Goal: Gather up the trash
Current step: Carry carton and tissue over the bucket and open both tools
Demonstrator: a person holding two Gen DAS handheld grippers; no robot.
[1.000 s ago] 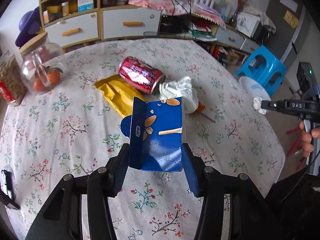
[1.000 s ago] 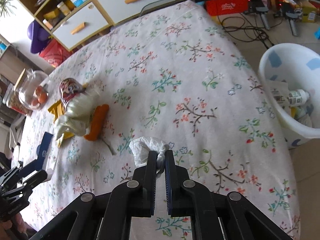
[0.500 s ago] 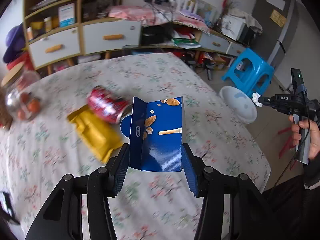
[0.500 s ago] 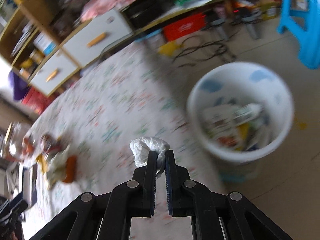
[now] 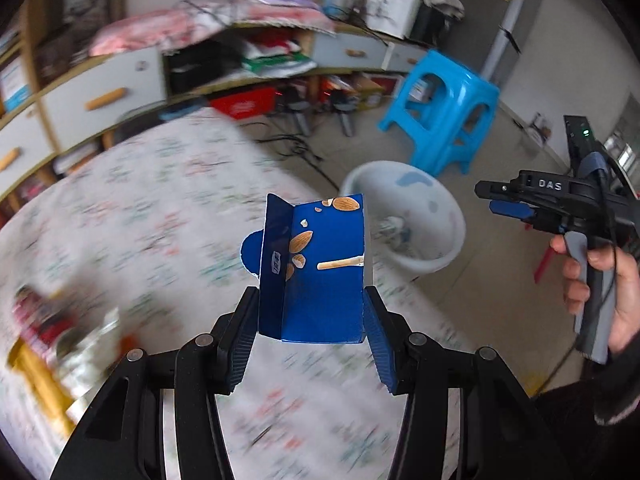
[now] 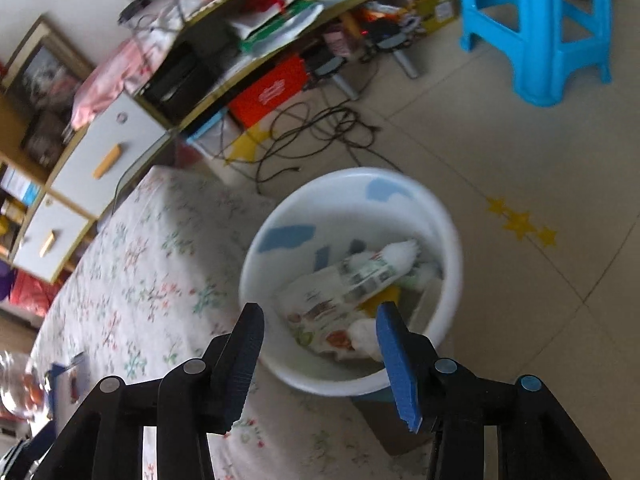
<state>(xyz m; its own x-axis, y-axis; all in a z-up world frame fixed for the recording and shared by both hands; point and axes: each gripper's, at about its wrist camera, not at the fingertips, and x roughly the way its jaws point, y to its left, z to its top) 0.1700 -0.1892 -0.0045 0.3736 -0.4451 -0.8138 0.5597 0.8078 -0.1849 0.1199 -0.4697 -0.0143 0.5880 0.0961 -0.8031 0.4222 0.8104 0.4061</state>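
- Presently, the left gripper (image 5: 311, 330) is clamped on a flattened blue cardboard snack box (image 5: 320, 268), its black jaws pressing the lower side edges.
- That box stands upright between the jaws, glossy, printed with almonds and a biscuit stick, one side panel folded forward and a rounded flap showing at its left.
- Beneath it lies the floral-print tablecloth (image 5: 152, 216), heavily blurred.
- Further out, the right gripper (image 6: 320, 360) has just been opening; its jaws stand apart with nothing between them.
- Directly below the right gripper sits a round white plastic waste bin (image 6: 256, 264) with blue patches, on the tiled floor (image 6: 520, 152) just beside the table edge.
- Inside the bin: printed wrappers, a labelled bottle and a white crumpled tissue (image 6: 364, 338) near the front wall.
- A bright blue plastic stool (image 6: 536, 28) stands well beyond the bin.
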